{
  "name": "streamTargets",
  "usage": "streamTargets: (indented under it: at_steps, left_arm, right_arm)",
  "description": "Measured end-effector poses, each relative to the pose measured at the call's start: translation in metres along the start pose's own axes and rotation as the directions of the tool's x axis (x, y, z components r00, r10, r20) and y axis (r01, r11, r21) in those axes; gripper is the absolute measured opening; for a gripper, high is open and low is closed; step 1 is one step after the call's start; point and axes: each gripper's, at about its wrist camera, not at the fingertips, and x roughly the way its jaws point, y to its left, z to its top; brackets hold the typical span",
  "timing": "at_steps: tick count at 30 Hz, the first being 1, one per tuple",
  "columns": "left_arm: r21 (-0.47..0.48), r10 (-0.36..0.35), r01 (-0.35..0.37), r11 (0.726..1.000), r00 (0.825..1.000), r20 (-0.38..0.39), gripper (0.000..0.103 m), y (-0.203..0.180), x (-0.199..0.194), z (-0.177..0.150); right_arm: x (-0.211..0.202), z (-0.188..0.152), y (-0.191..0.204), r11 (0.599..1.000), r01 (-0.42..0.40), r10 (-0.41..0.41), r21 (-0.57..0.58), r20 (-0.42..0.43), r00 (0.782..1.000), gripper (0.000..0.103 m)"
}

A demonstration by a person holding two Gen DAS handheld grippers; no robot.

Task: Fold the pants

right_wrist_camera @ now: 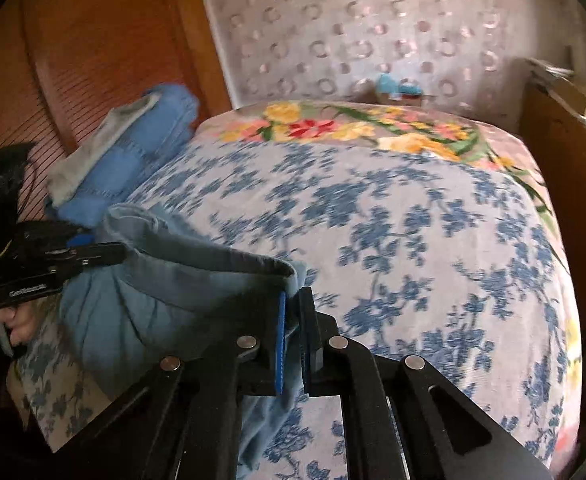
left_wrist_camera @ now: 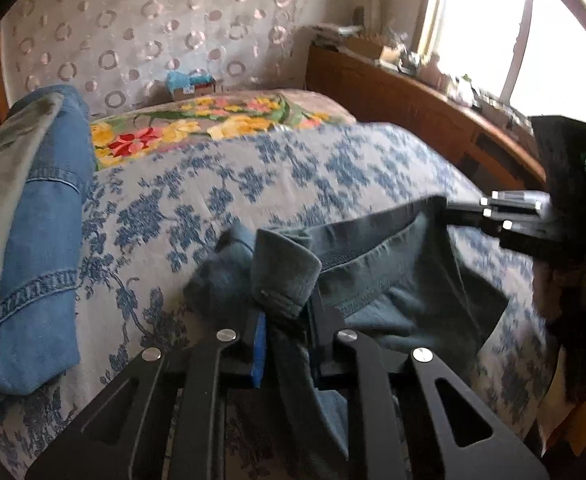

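Note:
Grey-blue pants (left_wrist_camera: 377, 276) hang stretched between my two grippers above the bed. My left gripper (left_wrist_camera: 283, 312) is shut on one bunched corner of the waistband. My right gripper (right_wrist_camera: 293, 308) is shut on the other corner of the pants (right_wrist_camera: 165, 280). The right gripper also shows in the left wrist view (left_wrist_camera: 453, 210) at the far end of the band. The left gripper shows in the right wrist view (right_wrist_camera: 121, 254), held by a hand. The legs of the pants drop out of sight below.
The bed (left_wrist_camera: 293, 168) has a blue-and-white floral cover (right_wrist_camera: 393, 220). A stack of folded blue denim and grey clothes (left_wrist_camera: 33, 216) lies at its left edge, also in the right wrist view (right_wrist_camera: 133, 148). A wooden bed frame with clutter (left_wrist_camera: 413, 88) runs along the right.

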Motion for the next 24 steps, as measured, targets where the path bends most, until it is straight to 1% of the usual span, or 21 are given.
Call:
streamTargets:
  at_steps: [2,4,5,7,8,9,10,13,16,20,24]
  left_arm:
    - [-0.011,0.015,-0.014,1.000,1.000,0.006,0.018,0.001,-0.001,0.003]
    - [-0.004,0.017,-0.017,1.000,1.000,-0.007,0.018,-0.001,0.001,0.004]
    - [0.001,0.020,-0.020,1.000,1.000,-0.012,0.020,-0.002,0.001,0.004]
    - [0.003,0.014,-0.014,1.000,1.000,-0.015,0.030,-0.002,-0.003,0.002]
    - [0.000,0.014,-0.014,1.000,1.000,-0.009,0.041,-0.002,-0.005,0.001]
    - [-0.008,0.019,-0.019,1.000,1.000,0.006,0.046,-0.001,-0.010,-0.001]
    - [-0.015,0.024,-0.024,1.000,1.000,0.019,0.046,0.000,-0.016,-0.003]
    - [-0.029,0.023,-0.022,0.999,0.999,0.026,0.047,0.001,-0.027,-0.009]
    - [-0.040,0.046,-0.044,0.998,0.998,0.041,0.047,-0.001,-0.039,-0.020]
    - [-0.047,0.025,-0.024,0.999,0.999,0.025,0.047,-0.007,-0.045,-0.034]
    - [-0.035,0.021,-0.021,0.999,1.000,0.002,0.047,-0.014,-0.041,-0.046]
  right_arm:
    - [0.002,0.001,0.004,1.000,0.005,-0.005,0.003,-0.010,1.000,0.006]
    - [0.003,0.000,0.011,1.000,0.026,-0.026,-0.008,-0.018,1.000,0.006]
    - [0.003,0.001,0.013,0.999,0.031,-0.031,-0.015,-0.018,0.999,0.006]
    - [-0.002,0.001,0.015,1.000,0.024,-0.024,-0.009,-0.010,1.000,0.008]
    - [-0.006,0.001,0.015,1.000,0.019,-0.019,-0.002,-0.003,1.000,0.010]
    - [-0.011,0.000,0.015,1.000,0.018,-0.018,0.004,0.007,1.000,0.011]
    - [-0.015,-0.001,0.013,1.000,0.021,-0.021,0.009,0.011,1.000,0.012]
    - [-0.033,-0.010,0.015,1.000,0.014,-0.014,0.009,0.011,1.000,0.014]
    - [-0.048,-0.023,0.026,1.000,-0.003,0.003,0.001,0.000,1.000,0.015]
    - [-0.058,-0.039,0.039,1.000,-0.014,0.013,-0.016,-0.031,0.999,0.015]
    - [-0.055,-0.047,0.043,1.000,0.002,-0.002,-0.010,-0.066,0.998,0.015]
